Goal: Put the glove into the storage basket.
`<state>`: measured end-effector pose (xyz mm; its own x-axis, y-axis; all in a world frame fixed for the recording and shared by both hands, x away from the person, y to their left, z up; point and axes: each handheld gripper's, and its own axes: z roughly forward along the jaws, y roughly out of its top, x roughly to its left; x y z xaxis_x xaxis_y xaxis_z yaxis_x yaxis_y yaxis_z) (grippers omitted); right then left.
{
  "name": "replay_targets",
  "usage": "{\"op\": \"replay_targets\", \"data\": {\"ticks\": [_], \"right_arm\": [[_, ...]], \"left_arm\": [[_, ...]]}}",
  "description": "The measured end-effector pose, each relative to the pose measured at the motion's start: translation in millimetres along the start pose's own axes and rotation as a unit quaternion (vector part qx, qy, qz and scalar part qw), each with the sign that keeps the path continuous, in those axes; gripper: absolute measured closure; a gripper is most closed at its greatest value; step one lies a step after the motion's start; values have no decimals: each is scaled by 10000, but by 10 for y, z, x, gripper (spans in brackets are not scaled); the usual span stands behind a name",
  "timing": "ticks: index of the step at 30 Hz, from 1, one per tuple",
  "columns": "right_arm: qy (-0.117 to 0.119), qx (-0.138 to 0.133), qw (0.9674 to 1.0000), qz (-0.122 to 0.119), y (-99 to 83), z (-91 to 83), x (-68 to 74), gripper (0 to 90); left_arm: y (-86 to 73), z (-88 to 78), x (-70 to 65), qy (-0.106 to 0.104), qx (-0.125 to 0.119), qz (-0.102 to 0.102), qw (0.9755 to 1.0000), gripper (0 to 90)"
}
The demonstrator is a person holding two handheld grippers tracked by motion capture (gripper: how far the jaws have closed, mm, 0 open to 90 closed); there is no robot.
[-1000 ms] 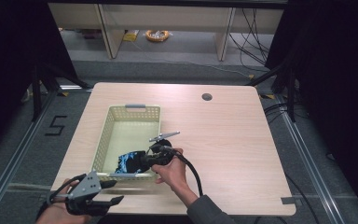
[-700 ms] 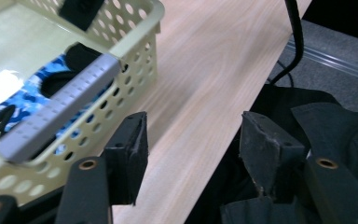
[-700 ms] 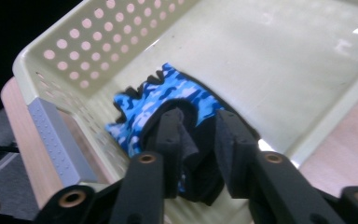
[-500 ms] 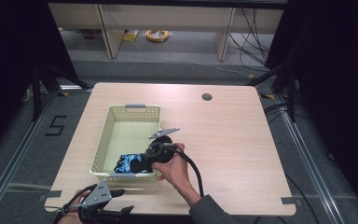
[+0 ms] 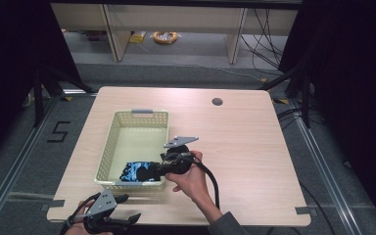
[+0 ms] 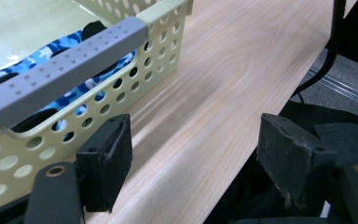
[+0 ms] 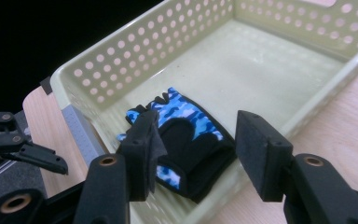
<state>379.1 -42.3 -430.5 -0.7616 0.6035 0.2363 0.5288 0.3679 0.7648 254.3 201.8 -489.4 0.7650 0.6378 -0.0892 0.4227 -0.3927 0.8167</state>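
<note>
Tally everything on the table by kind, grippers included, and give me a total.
Baskets: 1, the pale yellow basket
Gloves: 1, the blue and black glove lying in the basket
Grippers: 2, the left gripper at the table's near edge and the right gripper over the glove, both with jaws apart
Total: 4

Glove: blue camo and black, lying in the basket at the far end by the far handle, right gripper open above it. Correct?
Not quite. The glove lies at the near end of the basket, by the near handle, not the far one; the high view shows it. The rest holds: it is blue camo and black, and the right gripper is open above it, jaws just opened, nothing held.
</note>
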Motion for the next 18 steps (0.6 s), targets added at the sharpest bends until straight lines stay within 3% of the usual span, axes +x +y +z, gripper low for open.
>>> {"op": "replay_targets", "data": {"ticks": [1, 3, 5, 8, 10, 11, 12, 15, 18], "right_arm": [[-8, -35, 10000, 49, -12, -44, 5, 491], [-6, -112, 9999, -6, -34, -101, -16, 482], [2, -196, 9998, 19, -56, -162, -33, 479], [-88, -266, 9996, -11, -84, -253, -59, 465], [-8, -337, 9994, 57, -111, -297, -73, 456], [-7, -374, 9993, 57, -128, -329, -89, 455], [-72, -373, 9992, 95, -144, -360, -90, 453], [-38, -395, 9992, -9, -174, -401, -132, 447], [-90, -457, 9989, 39, -202, -442, -160, 433]], "left_arm": [[-7, 1, -2, 12, 65, -99, 9999, 255], [-11, 6, 19, 52, 60, 34, 10000, 252], [-15, 11, 14, 31, 64, -58, 10000, 250], [-22, 24, 13, 47, 17, -61, 10000, 246], [-19, 13, 32, 65, 118, 28, 9999, 243], [-27, 17, 22, 51, 106, -105, 9999, 243], [-21, 12, 43, 62, 124, 48, 9999, 242], [-22, 12, 42, 63, 108, 37, 9999, 237], [-31, 19, 38, 95, 77, 27, 9999, 231]]}}
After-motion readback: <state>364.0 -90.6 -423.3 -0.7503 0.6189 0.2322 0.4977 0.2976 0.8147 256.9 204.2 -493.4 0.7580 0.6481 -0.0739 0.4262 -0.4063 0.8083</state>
